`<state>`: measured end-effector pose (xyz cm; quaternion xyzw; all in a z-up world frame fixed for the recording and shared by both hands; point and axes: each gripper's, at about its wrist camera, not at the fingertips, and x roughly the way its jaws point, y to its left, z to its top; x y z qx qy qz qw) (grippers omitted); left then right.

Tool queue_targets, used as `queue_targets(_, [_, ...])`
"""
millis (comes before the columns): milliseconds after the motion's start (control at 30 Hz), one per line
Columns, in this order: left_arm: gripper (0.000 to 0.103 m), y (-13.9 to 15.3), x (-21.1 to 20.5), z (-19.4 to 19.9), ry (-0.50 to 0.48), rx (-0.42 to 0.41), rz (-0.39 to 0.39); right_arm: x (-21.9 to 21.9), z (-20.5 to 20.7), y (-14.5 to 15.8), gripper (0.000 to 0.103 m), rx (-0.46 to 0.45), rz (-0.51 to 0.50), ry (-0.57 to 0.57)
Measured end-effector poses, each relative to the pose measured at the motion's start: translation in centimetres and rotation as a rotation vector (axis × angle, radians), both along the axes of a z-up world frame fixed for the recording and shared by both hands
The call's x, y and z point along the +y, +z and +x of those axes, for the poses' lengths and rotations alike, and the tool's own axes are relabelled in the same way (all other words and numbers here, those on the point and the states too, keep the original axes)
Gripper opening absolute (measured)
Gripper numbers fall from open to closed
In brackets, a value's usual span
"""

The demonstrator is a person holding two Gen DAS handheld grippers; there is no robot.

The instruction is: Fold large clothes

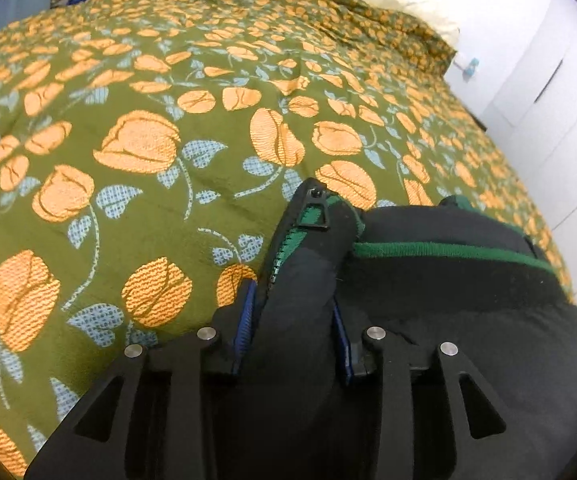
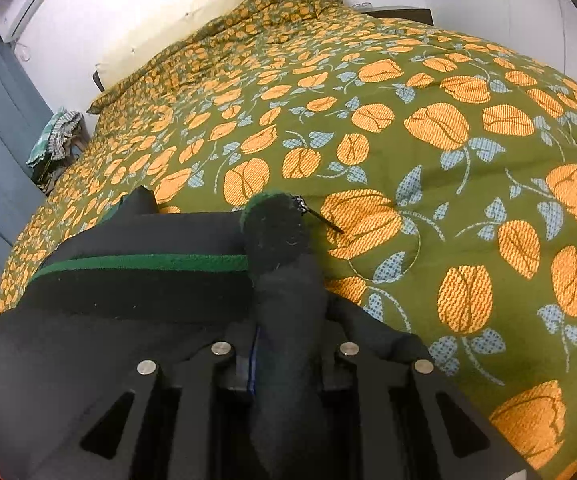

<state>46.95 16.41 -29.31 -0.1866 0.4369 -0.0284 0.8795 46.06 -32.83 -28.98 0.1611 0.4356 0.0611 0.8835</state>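
Garment: a black jacket [image 1: 448,292] with green trim and a green-taped zip, bunched at the near edge of the bed [image 1: 128,128], stretched between the two tongs.
Left tongs [image 1: 294,334]: spread a little, the blue pads either side of the jacket's zip edge; the cloth sits between them, and whether they press on it I cannot tell.
Zip pull [image 1: 315,210]: black, at the top of the fold rising out of the left tongs.
Right tongs [image 2: 284,364]: pressed together, pinching a rolled fold of the jacket [image 2: 128,300].
Bed cover [image 2: 428,128]: olive with orange tulips and pale blue leaves, lying under the jacket.
Far left corner: a heap of clothes [image 2: 56,136] beside the bed.
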Motion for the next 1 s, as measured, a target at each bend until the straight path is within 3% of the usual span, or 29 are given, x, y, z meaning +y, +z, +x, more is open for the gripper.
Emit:
queue_targets(267, [0.038, -0.43, 0.24, 0.25, 0.003, -0.023, -0.046, -0.41, -0.1, -0.44, 0.018, -0.026, 0.027, -0.008])
queue_targets(900, [0.038, -0.31, 0.63, -0.26, 0.003, -0.023, -0.064, -0.82, -0.53, -0.62, 0.018, -0.047, 0.041, -0.016])
queue_targets(1000, [0.042, 0.0, 1.05, -0.26, 0.005, -0.013, -0.085, -0.81, -0.66, -0.5, 0.02, -0.046, 0.035, -0.013])
